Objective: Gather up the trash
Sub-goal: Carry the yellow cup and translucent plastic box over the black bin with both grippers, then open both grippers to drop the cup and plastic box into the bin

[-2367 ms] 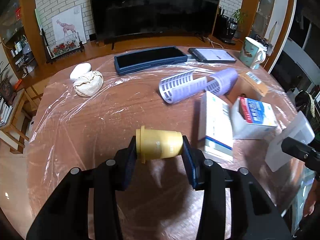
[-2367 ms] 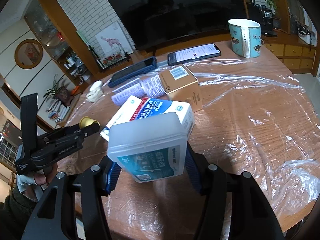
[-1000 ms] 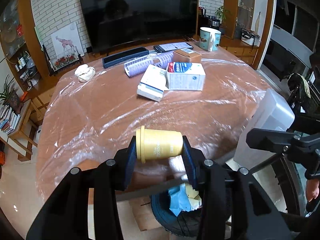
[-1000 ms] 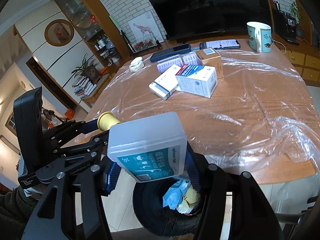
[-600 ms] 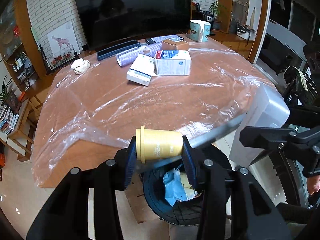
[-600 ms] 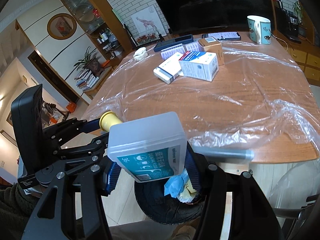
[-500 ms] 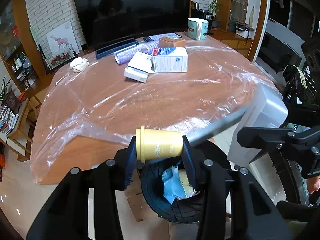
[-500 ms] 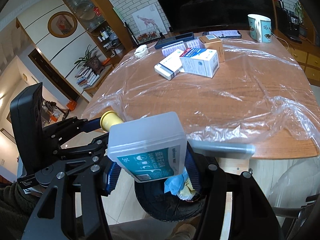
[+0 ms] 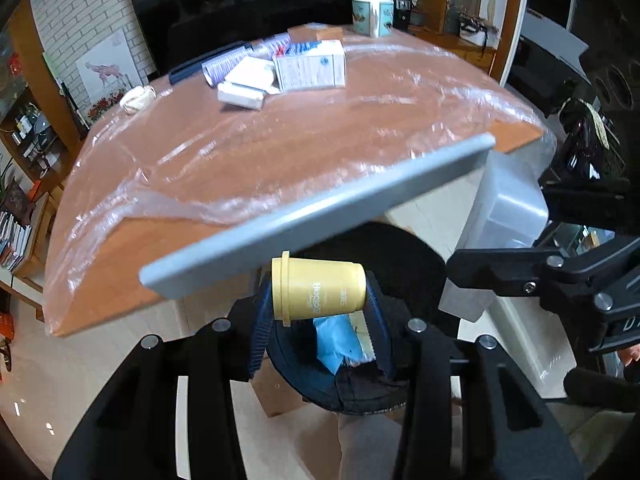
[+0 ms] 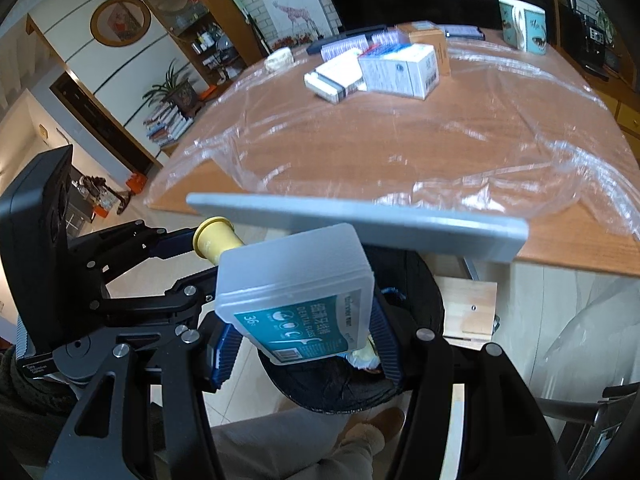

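Left gripper [image 9: 320, 300] clamps light, stiff yellow cup [image 9: 318, 294] sidewise; right gripper [image 10: 304, 332] clamps slippery floss box [image 10: 296, 296]; bin [image 10: 352, 388] at six o'clock.

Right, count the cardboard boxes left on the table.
3: a flat white box nearest the left, a big white box beside it, a brown box behind. More may be hidden behind them.

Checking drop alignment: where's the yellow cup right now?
Left wrist view: yellow cup lies sideways in the left gripper, off the table edge, above the black trash bin.
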Tool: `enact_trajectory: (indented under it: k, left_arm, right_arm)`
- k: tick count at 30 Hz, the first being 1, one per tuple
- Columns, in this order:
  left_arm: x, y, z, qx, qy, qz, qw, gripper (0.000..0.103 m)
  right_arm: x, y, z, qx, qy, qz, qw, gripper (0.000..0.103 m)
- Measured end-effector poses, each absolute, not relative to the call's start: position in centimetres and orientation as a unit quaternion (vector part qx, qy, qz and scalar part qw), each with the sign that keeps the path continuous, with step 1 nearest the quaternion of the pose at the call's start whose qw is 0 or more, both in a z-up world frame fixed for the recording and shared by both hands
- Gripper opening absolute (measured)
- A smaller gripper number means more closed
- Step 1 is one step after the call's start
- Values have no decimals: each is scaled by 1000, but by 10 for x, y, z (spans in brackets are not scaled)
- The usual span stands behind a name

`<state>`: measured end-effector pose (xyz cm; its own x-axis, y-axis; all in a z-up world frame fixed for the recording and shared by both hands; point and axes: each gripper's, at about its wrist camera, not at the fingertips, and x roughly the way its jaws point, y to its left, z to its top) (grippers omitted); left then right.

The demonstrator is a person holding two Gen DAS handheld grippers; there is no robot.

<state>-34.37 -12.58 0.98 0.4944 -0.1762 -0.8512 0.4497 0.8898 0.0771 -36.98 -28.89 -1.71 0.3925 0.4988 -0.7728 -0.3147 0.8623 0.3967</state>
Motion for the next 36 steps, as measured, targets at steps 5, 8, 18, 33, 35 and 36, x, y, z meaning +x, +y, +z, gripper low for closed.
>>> enact_trajectory:
  k: [5, 8, 18, 33, 35, 36]
  left_arm:
    - [-346, -127, -8, 150, 486, -182, 842, 44]
    - [-345, -127, -16, 150, 494, -179, 838, 44]
    - [-337, -125, -21, 147, 497, -170, 838, 56]
    - [-338, -111, 19, 119, 453, -182, 864, 75]
    - [-338, -108, 32, 115, 430, -184, 876, 88]
    - [-337, -106, 40, 115, 414, -183, 884, 93]
  right_arm:
    - [-368, -283, -36, 88, 513, 241, 819, 57]
    - [-365, -281, -45, 86, 521, 238, 815, 57]
    - [-360, -271, -47, 70, 515, 243, 819, 73]
    - [-368, -302, -3, 78, 460, 206, 860, 82]
    - [-367, -308, 12, 76, 438, 194, 875, 89]
    - [-364, -311, 20, 75, 426, 186, 882, 90]
